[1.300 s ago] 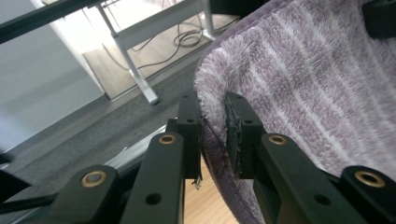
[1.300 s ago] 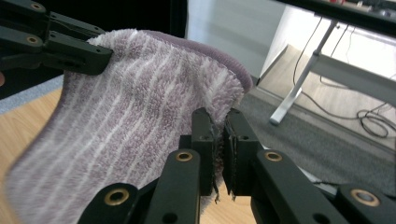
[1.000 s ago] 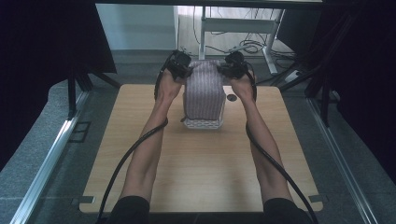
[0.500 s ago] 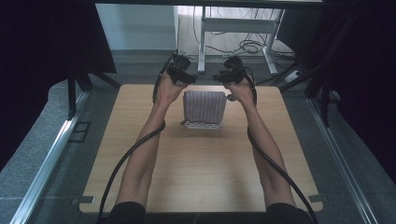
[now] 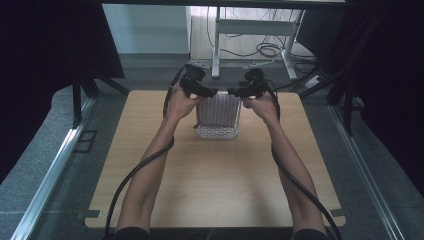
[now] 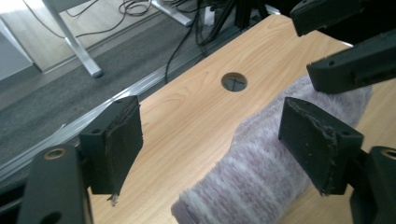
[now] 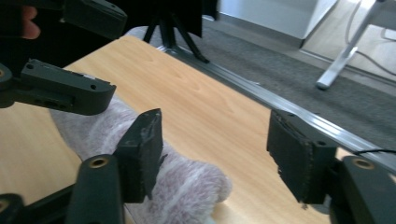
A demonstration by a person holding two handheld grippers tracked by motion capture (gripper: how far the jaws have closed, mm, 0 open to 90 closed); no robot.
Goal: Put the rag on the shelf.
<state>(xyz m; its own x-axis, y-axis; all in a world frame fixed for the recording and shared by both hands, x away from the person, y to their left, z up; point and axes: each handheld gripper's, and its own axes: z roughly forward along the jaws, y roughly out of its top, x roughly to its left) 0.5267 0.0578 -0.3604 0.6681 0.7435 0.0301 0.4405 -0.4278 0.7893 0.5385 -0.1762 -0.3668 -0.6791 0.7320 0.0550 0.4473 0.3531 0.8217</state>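
Both tongs, left and right, hang released over the far end of the desk, above a fuzzy grey folded towel lying there.

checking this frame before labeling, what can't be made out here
- High view: far edge of the folded towel is hidden by the left gripper and right gripper.
- Left gripper view: the towel's near end is cut off by the bottom edge.
- Right gripper view: the other gripper's jaws cover part of the towel.
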